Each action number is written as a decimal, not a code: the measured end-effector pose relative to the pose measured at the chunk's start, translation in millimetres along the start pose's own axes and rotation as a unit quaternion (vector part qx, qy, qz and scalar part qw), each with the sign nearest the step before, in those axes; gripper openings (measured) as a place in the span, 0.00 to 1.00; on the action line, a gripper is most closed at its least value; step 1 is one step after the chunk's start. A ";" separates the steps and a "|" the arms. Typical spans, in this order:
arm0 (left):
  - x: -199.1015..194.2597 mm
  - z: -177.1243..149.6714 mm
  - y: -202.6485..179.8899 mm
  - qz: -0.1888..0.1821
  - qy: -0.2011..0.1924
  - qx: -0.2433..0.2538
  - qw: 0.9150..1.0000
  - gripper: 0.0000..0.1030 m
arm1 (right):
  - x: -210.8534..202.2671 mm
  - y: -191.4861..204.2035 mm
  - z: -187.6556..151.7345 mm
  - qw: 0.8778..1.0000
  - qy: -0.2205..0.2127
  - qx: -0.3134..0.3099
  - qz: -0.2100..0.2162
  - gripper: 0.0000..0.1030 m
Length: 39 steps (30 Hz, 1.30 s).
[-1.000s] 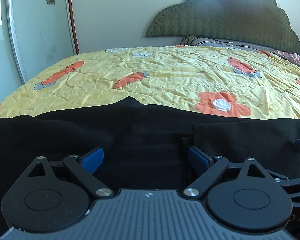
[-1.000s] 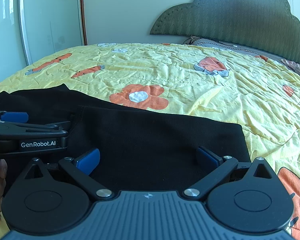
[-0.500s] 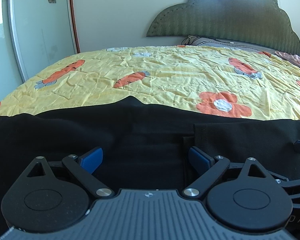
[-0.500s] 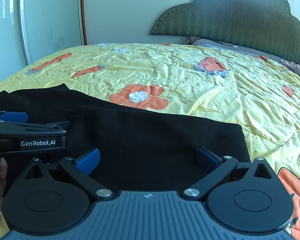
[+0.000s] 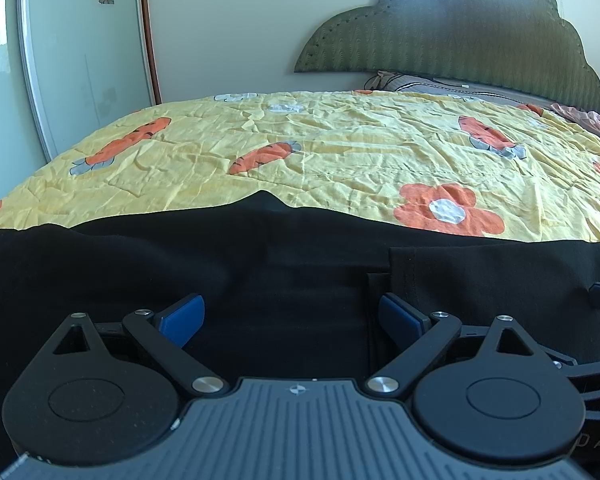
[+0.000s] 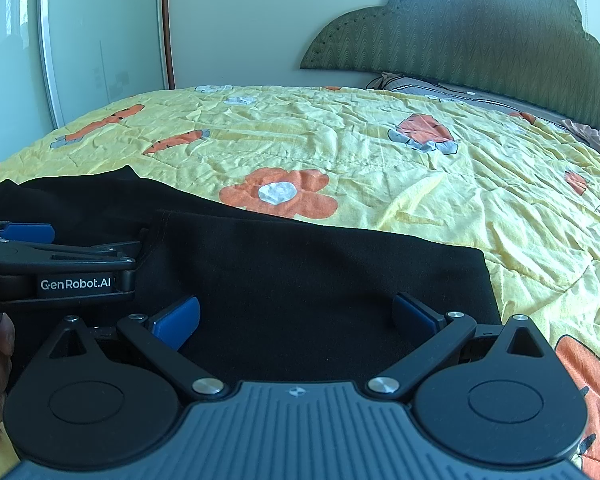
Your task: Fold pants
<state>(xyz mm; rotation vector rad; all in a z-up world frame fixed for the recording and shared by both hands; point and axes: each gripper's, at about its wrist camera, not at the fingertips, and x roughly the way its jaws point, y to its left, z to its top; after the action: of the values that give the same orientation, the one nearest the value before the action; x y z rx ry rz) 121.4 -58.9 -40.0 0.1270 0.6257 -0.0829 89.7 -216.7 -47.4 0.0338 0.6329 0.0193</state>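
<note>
Black pants (image 5: 180,256) lie flat across the near edge of the bed, with a folded layer on top at the right (image 6: 320,272). My left gripper (image 5: 290,316) is open, its blue pads wide apart low over the pants' middle. My right gripper (image 6: 296,316) is open too, low over the folded right part. The left gripper's body also shows at the left of the right wrist view (image 6: 60,268). Neither gripper holds cloth.
The bed has a yellow quilt (image 5: 340,152) with orange carrots and flowers. A green headboard (image 5: 460,32) and a pillow (image 5: 420,84) stand at the far end. A white wardrobe door (image 5: 80,60) is at the left. A small cloth heap (image 6: 596,136) lies far right.
Almost nothing has changed. Both grippers stay open over the pants, with only a slight shift of view.
</note>
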 end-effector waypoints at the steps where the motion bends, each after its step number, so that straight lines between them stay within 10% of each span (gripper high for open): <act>1: 0.1 0.2 0.2 0.000 0.000 0.000 1.000 0.91 | 0.2 0.2 0.1 1.000 0.000 0.000 0.000 1.00; 39: 1.5 0.1 4.2 -0.006 0.003 -0.008 1.000 0.92 | -0.7 -0.1 -0.2 1.000 -0.001 0.001 0.000 1.00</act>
<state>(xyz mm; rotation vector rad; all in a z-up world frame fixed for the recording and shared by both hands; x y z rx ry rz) 123.2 -54.8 -40.4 0.1086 0.6331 -0.0886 89.0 -216.8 -47.2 0.0351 0.6315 0.0197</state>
